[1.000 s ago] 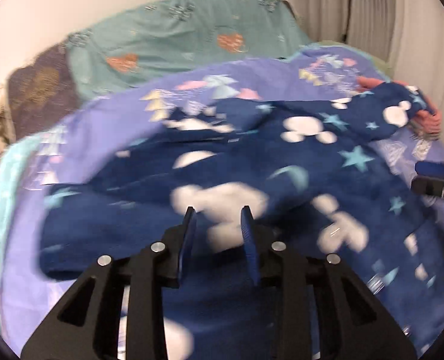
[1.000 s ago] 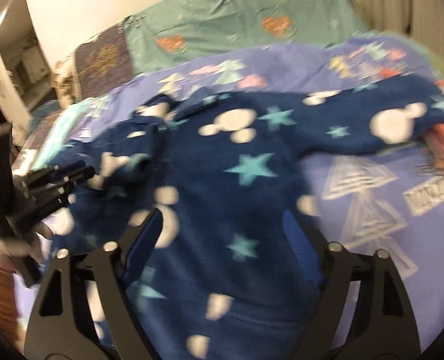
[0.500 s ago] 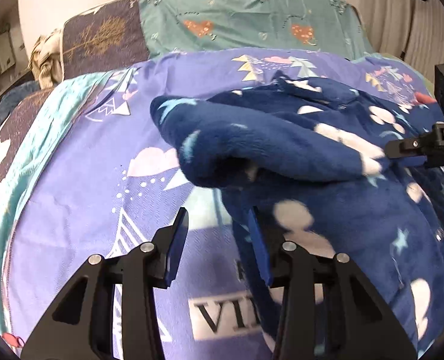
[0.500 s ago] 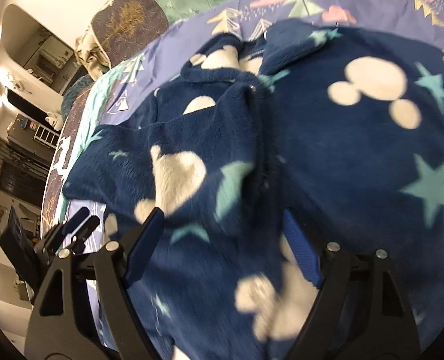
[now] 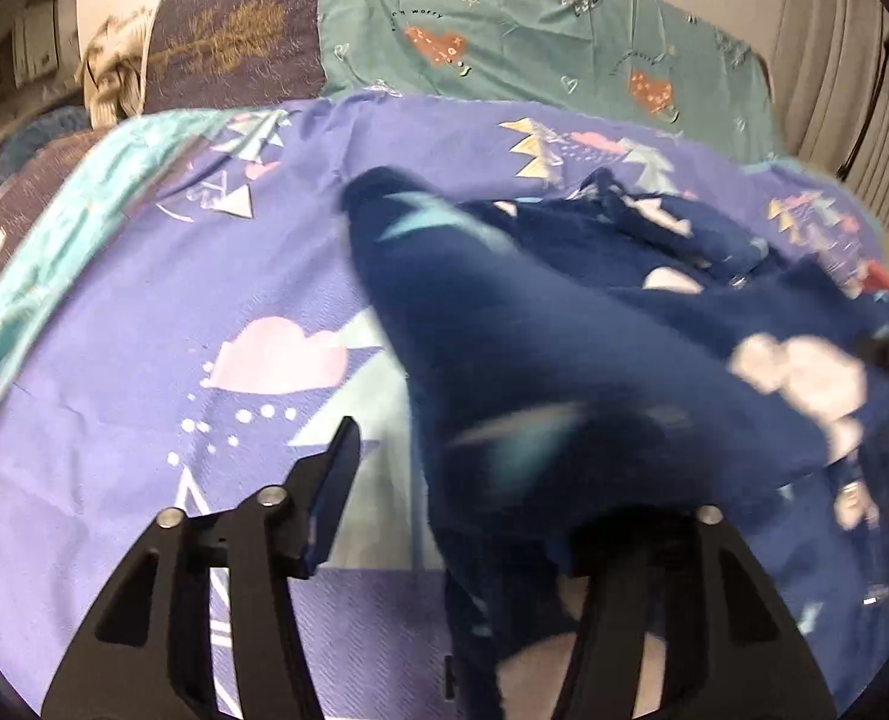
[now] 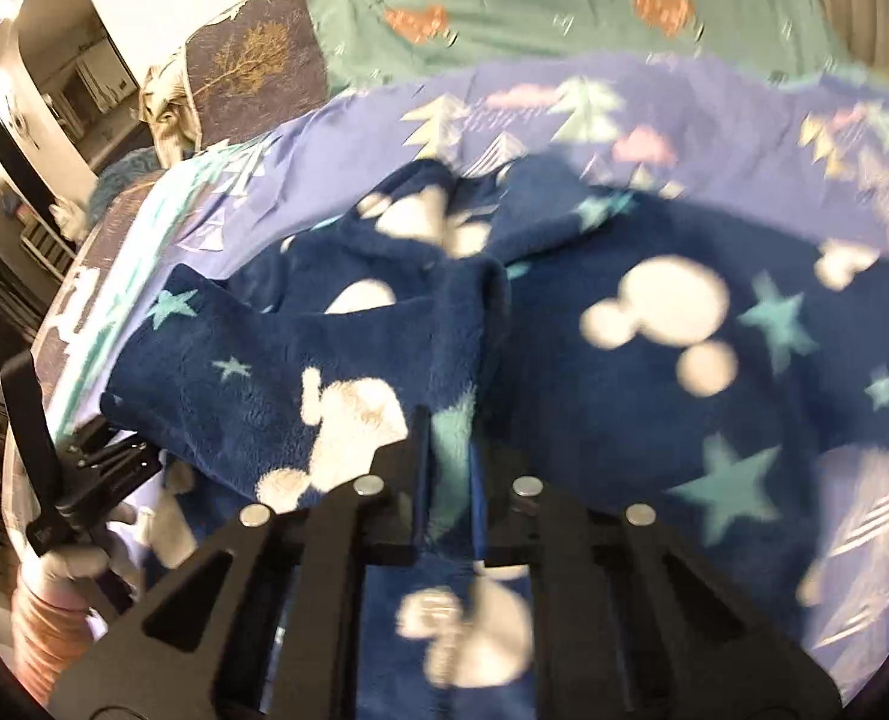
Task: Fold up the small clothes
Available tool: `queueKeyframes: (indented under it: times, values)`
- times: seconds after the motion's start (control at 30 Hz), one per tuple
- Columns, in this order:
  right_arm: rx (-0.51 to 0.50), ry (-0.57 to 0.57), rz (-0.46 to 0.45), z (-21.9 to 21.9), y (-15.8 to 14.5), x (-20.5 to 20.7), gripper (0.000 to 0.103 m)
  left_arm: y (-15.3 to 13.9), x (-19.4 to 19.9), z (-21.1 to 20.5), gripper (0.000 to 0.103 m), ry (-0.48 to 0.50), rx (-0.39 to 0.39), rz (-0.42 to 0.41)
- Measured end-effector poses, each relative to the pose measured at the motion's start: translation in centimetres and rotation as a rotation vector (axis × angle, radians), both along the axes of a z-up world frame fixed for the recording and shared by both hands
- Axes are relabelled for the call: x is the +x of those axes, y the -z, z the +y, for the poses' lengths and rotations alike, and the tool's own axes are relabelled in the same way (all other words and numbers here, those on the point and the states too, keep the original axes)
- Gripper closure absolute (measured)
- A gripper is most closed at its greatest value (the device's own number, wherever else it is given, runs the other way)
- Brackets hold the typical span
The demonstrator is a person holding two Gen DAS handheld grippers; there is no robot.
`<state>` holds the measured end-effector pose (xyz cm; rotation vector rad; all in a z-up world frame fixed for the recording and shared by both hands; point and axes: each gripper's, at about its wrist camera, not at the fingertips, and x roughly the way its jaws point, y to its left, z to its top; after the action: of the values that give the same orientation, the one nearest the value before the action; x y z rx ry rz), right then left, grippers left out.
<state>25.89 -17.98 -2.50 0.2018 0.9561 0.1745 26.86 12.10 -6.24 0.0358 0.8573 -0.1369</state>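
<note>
A dark blue fleece garment [image 6: 654,330] with white mouse-head shapes and teal stars lies on a purple patterned bedspread [image 5: 144,330]. My right gripper [image 6: 450,468] is shut on a fold of the garment near its middle. In the left wrist view the garment [image 5: 534,360] is draped over the right finger, hiding it. My left gripper [image 5: 444,468] has its jaws wide apart; only its left finger [image 5: 336,480] shows. The left gripper also shows in the right wrist view [image 6: 102,462] at the garment's left edge.
A teal pillow cover with orange hearts [image 5: 534,48] and a dark pillow with a gold tree [image 5: 234,54] lie at the head of the bed. A curtain [image 5: 852,90] hangs at the right. The bed's left edge [image 6: 78,300] drops toward a room.
The right gripper closed from wide open onto a fold of the garment. The left gripper opened wider and the garment's left part was lifted and folded rightward over it.
</note>
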Motion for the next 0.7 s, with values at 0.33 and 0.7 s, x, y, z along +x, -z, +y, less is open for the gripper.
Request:
queueKeyframes:
  times: [0.33, 0.7]
  values:
    - [-0.134, 0.122, -0.225, -6.4, -2.2, -0.2, 0.093, -0.6, -1.7, -1.7, 0.046, 0.024, 0.241, -0.068]
    - [0.058, 0.189, -0.004, -13.0, 4.2, 0.9, 0.049, -0.6, -2.9, -1.4, 0.046, 0.048, 0.259, -0.034]
